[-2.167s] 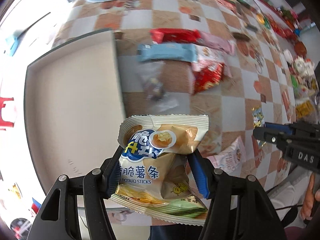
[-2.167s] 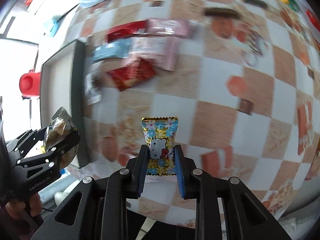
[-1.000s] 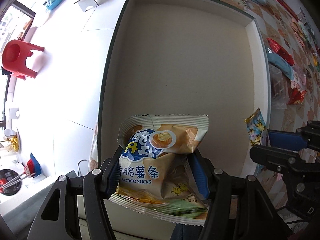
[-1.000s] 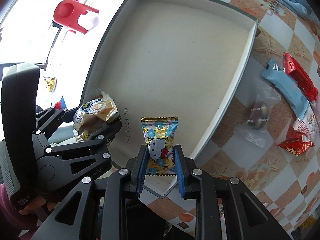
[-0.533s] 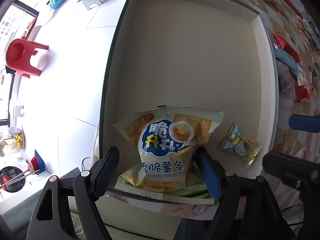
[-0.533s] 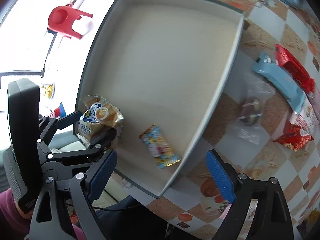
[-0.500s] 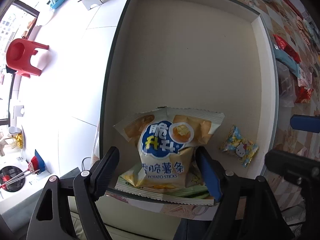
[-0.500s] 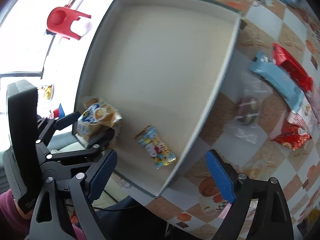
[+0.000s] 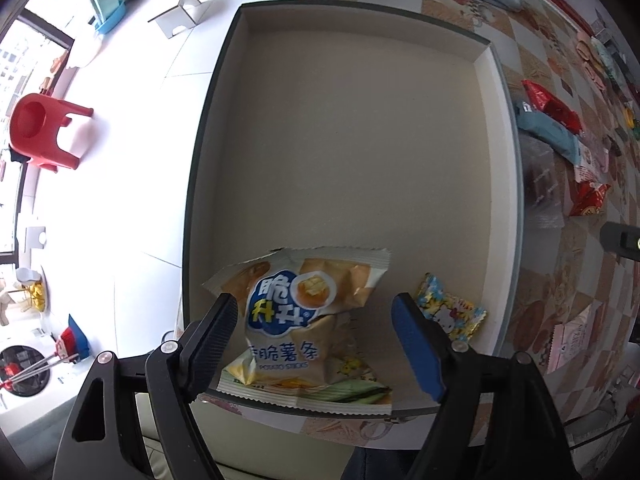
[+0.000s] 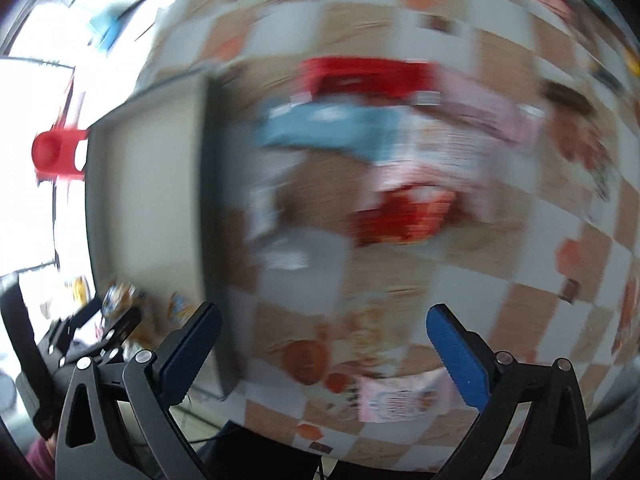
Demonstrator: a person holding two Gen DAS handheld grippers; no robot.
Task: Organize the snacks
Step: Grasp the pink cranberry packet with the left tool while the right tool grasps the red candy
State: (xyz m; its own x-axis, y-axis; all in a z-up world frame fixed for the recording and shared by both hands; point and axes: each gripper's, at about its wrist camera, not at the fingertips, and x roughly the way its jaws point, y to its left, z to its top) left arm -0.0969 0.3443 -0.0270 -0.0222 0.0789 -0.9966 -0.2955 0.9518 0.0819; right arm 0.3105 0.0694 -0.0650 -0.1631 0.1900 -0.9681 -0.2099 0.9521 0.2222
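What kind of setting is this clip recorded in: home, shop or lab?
Most likely a home living or dining area. A table with a checkered tablecloth carries loose snack packets and a shallow box, and a red plastic stool stands on a white tiled floor.

This looks like a room in a home: a checked cloth (image 9: pixel 560 280) with food pictures covers the surface, and a little red plastic stool (image 9: pixel 42 134) stands on the white tiled floor (image 9: pixel 132 128).

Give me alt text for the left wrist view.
The open left tongs hang over a potato stick bag lying in a shallow beige tray, beside a small Hello Kitty packet. More snack packets lie on the checkered tablecloth.
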